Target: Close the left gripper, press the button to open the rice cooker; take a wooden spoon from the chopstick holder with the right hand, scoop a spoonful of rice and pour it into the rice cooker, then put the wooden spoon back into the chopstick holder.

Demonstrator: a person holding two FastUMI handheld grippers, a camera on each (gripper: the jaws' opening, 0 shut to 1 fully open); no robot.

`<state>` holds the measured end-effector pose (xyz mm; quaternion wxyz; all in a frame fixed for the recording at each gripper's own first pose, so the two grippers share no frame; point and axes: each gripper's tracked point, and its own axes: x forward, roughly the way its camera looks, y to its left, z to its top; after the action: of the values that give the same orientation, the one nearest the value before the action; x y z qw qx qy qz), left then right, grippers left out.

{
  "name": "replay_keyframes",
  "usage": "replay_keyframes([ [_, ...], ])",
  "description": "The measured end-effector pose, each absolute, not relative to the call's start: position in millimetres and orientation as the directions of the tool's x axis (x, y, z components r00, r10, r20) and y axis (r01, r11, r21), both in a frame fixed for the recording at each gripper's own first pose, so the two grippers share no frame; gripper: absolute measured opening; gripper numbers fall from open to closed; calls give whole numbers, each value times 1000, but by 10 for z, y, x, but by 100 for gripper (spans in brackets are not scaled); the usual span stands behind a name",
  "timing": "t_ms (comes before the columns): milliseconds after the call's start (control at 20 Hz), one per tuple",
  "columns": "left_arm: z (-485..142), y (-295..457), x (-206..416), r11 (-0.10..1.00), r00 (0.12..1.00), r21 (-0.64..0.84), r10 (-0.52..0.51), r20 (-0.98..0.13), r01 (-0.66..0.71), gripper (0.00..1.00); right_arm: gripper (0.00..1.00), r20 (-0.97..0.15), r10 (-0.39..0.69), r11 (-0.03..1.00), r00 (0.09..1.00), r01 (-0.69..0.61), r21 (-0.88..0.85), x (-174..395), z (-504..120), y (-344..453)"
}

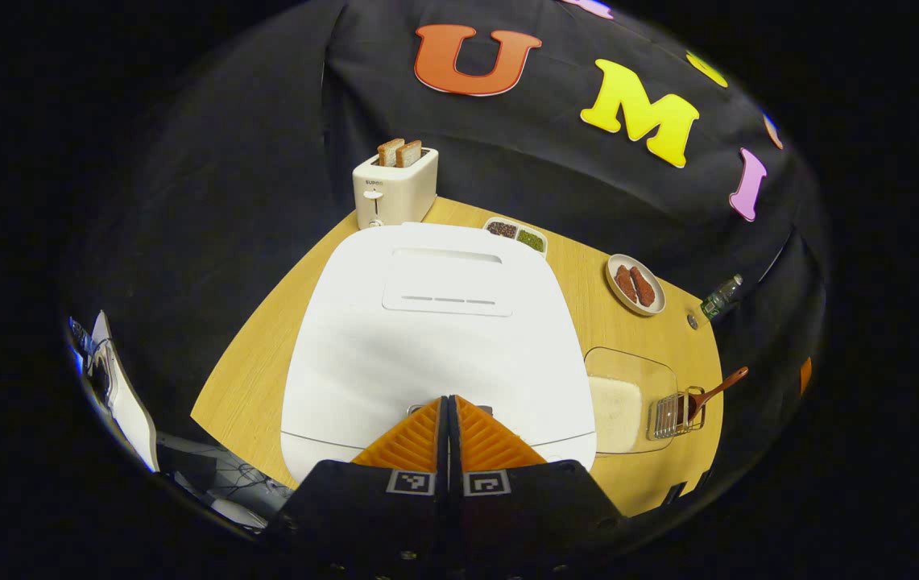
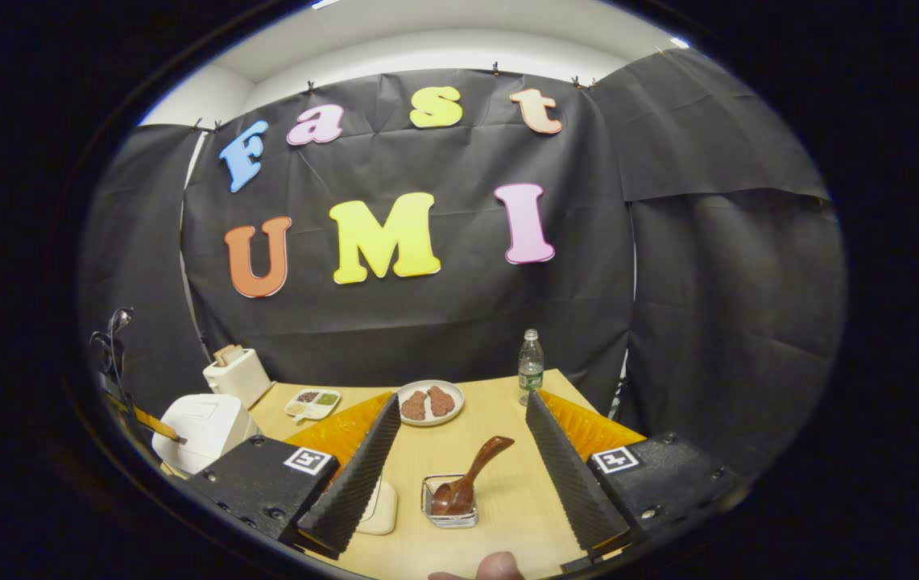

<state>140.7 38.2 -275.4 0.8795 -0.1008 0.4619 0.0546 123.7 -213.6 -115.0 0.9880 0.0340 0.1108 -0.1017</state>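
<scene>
We see the table (image 2: 499,499) bearing the white cooker (image 1: 435,338), lid down. Our left gripper (image 1: 449,415) has jaws pressed together at its front edge. Right gripper (image 2: 459,451) gapes wide, the spoon (image 2: 471,479) standing in its holder (image 2: 449,515) between the jaws, untouched.

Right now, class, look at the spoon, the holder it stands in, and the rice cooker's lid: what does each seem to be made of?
Spoon: dark brown, smooth with a slight sheen, probably varnished wood.
Holder: thin silvery bars with gaps between, likely metal wire; in the right gripper view its rim looks glossy, so clear plastic is possible.
Rice cooker lid: plain white, smooth, softly matte, with moulded recesses, probably plastic.
</scene>
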Motion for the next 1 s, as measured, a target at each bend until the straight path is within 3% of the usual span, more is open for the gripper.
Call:
replay_keyframes([
  [200, -2747, 386, 1417, 969, 539, -143, -11, -842, -204, 0, 100, -240, -189, 976, 952, 209, 60, 1237, -1241, -2089],
  [450, -2615, 397, 1459, 976, 588, -116, 15, -809, -184, 0, 100, -236, -182, 978, 955, 200, 56, 1220, -1168, -2087],
  [700, -1964, 420, 1710, 981, 758, -83, 81, -648, -175, 1, 100, -236, -204, 975, 950, 218, 37, 1115, -1120, -2224],
  [1000, -1246, 386, 2104, 980, 884, -105, 103, -457, -169, 2, 100, -235, -183, 981, 955, 192, 17, 1083, -1039, -2108],
])
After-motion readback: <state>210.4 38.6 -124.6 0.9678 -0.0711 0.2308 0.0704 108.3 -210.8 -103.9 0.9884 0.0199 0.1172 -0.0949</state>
